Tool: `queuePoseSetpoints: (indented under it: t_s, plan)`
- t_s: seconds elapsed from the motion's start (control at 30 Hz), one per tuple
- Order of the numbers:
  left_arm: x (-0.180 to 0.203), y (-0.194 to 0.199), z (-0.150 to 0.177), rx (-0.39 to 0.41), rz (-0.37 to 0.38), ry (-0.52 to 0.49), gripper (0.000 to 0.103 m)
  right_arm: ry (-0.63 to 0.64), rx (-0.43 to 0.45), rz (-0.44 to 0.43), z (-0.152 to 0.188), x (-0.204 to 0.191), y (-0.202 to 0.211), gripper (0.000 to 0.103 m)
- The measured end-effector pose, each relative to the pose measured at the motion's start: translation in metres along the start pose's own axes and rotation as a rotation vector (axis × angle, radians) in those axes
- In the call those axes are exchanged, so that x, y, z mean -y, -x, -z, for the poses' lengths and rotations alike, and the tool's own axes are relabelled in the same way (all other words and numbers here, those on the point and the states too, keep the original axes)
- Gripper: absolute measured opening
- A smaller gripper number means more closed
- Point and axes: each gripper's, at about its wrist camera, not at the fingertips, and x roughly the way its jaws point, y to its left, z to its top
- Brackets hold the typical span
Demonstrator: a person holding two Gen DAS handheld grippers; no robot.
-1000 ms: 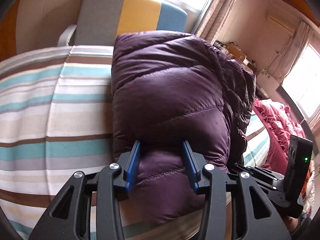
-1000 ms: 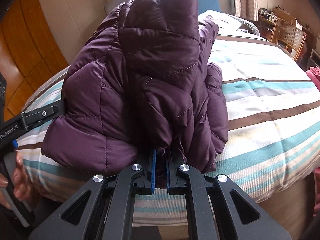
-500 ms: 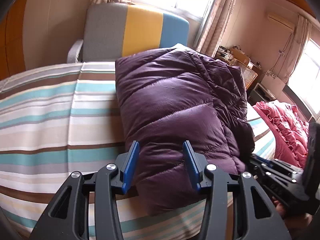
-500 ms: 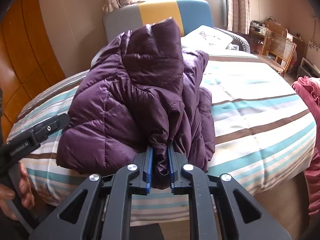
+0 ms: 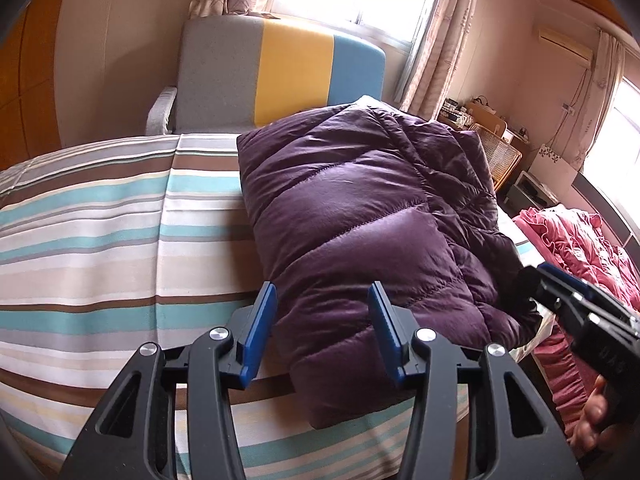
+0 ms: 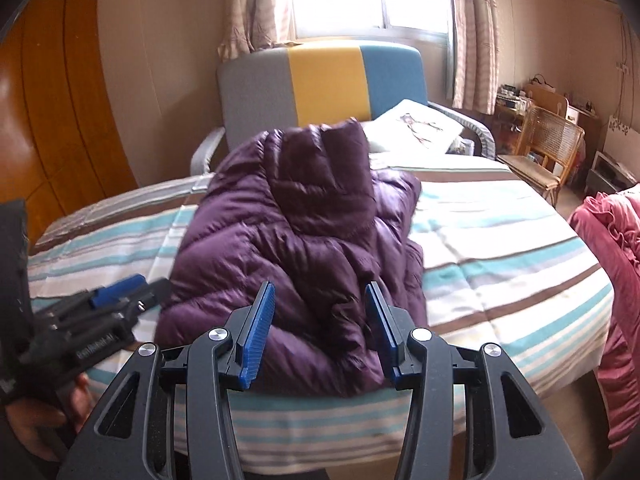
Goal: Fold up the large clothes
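Both grippers have pulled back from the folded purple down jacket [image 6: 304,248] since a second ago. Back then the right gripper [image 6: 320,330] was pinched tight on a fold at the jacket's near edge; its jaws have just been opening, and now they stand spread, blue pads [image 6: 256,340] clear of the fabric, nothing clamped between them. It has also lifted, so the right wrist view takes in more of the room and the jacket sits lower in the picture.

Over the same second the left gripper [image 5: 322,330] has backed off a little and its jaws have just been opening slightly further. They stand apart, and the jacket's near end shows between the pads without being squeezed.

Each gripper tilts downward toward the bed. In the right wrist view the left gripper's body lies at about 8 o'clock, a hand [image 6: 52,416] wrapped under it. In the left wrist view the right gripper shows at 4 o'clock, fingers [image 5: 592,416] below it.

Bundled into a thick pile, the jacket rests on the striped bedspread [image 5: 100,248] near the bed's front edge. A grey, yellow and blue armchair [image 6: 328,88] stands at 12 o'clock behind it, and a pink quilt [image 6: 616,280] lies at 3 o'clock.
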Motion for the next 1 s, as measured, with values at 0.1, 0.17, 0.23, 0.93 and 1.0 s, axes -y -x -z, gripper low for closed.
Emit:
queuePoseSetpoints:
  t_s: [0.1, 0.17, 0.23, 0.93, 1.0]
  plan:
    - [-0.001, -0.001, -0.004, 0.005, -0.009, -0.003, 0.049, 0.015, 0.004, 0.001, -0.012, -0.009, -0.005, 0.047]
    - [-0.002, -0.002, -0.008, 0.009, -0.016, -0.009, 0.049, 0.013, -0.009, -0.001, -0.024, -0.013, -0.015, 0.047]
    - [-0.003, -0.005, -0.014, 0.011, -0.022, -0.013, 0.050, 0.014, -0.011, 0.003, -0.034, -0.016, -0.025, 0.047]
    - [-0.029, -0.063, -0.073, -0.034, -0.039, 0.106, 0.049, -0.084, -0.099, 0.054, -0.076, 0.009, -0.100, 0.041]
    - [-0.031, -0.065, -0.073, -0.039, -0.043, 0.111, 0.049, -0.082, -0.108, 0.061, -0.075, 0.010, -0.102, 0.041]
